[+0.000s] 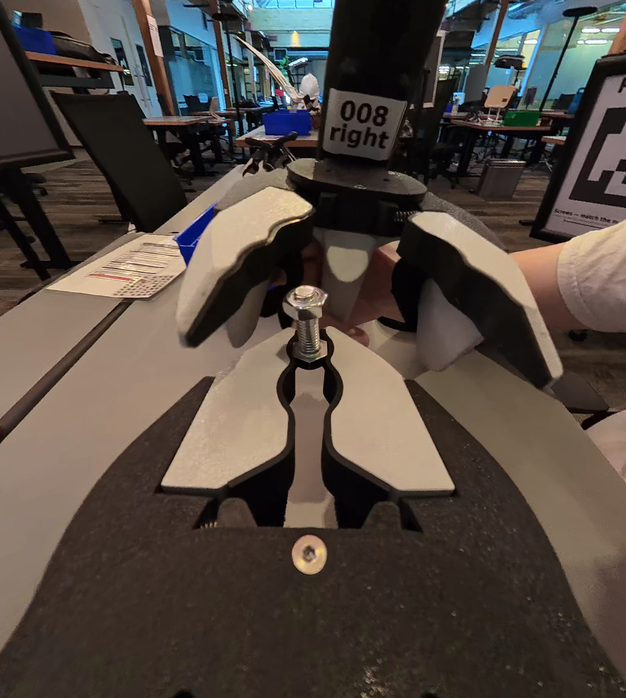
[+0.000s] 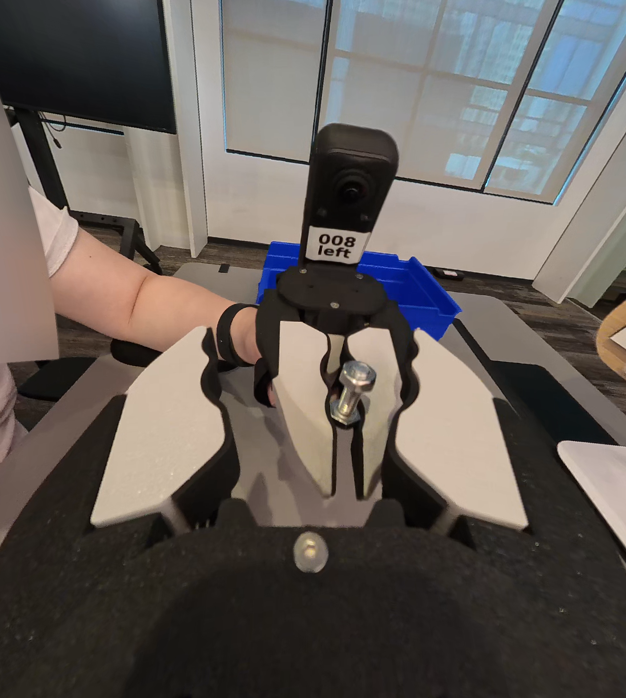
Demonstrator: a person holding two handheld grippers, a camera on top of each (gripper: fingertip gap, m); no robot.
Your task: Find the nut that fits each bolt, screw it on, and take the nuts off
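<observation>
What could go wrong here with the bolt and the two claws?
1. The left claw pinches only the nut at the bolt's lower end, at its fingertips. A sideways push from the open right claw could twist it out of the grip.
2. The bolt leans in the right wrist view, so closing the right claw on its head might catch it off-centre and slip.
3. If it slips, the bolt may fall to the grey table and roll.

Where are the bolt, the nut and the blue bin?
bolt [image 1: 305, 298]: left wrist view, on its hex head.
nut [image 1: 309, 353]: left wrist view, on its side face, held low on the thread.
blue bin [image 2: 409, 287]: right wrist view, on its inner wall.
</observation>
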